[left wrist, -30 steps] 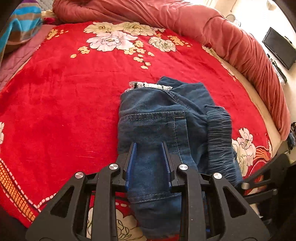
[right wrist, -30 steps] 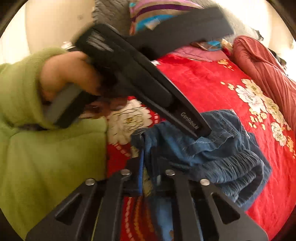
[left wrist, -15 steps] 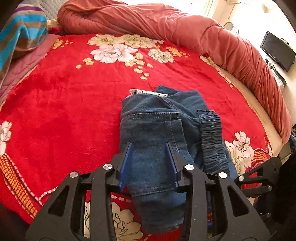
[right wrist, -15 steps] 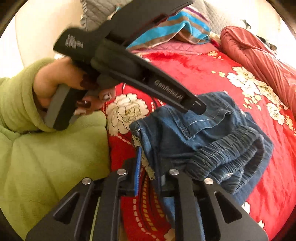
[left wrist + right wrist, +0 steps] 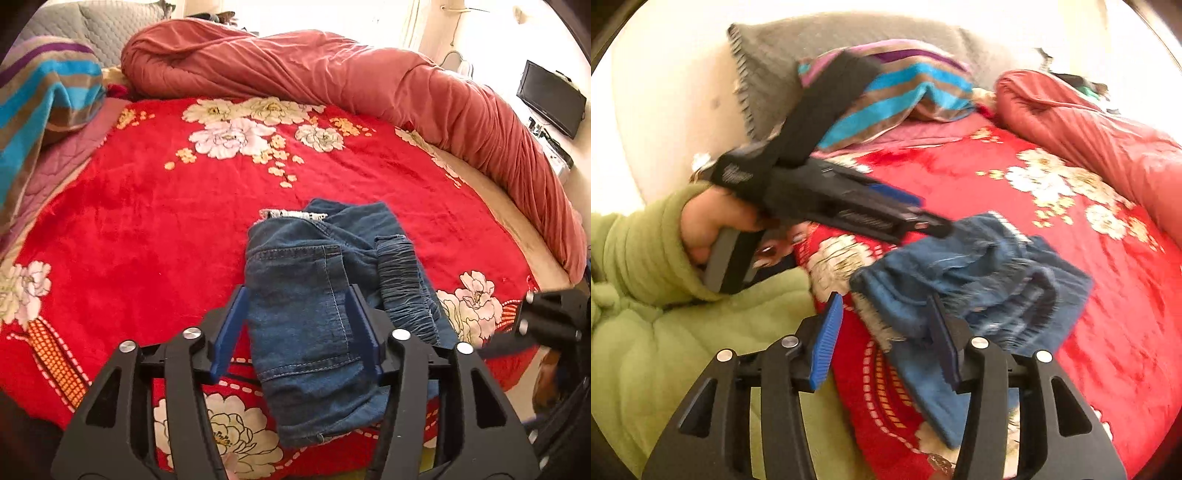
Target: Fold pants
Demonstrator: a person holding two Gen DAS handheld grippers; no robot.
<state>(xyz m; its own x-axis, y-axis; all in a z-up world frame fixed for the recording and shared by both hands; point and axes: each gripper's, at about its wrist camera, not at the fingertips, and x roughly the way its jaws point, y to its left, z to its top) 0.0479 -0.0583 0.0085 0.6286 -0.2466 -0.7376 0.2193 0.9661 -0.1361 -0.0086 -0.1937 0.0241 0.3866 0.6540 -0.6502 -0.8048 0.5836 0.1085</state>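
Folded blue denim pants lie in a compact bundle on the red flowered blanket, elastic waistband to the right. My left gripper hovers over the bundle's near half. Its jaws are opening, and the blue pads stand clear of the cloth on either side. In the right wrist view my right gripper is also opening. The near corner of the pants lies loose between its fingers, and neither pad presses on it. A hand in a green sleeve holds the left gripper above the bundle.
A rolled dusty-red duvet runs along the far and right side of the bed. A striped blue and brown blanket and a grey pillow lie at the head. Green padded clothing fills the near left. A dark screen hangs on the right wall.
Both grippers have gone from nearly shut to wide apart. The right one has let go of the pants' corner. Both have lifted and drawn back a little from the bundle.
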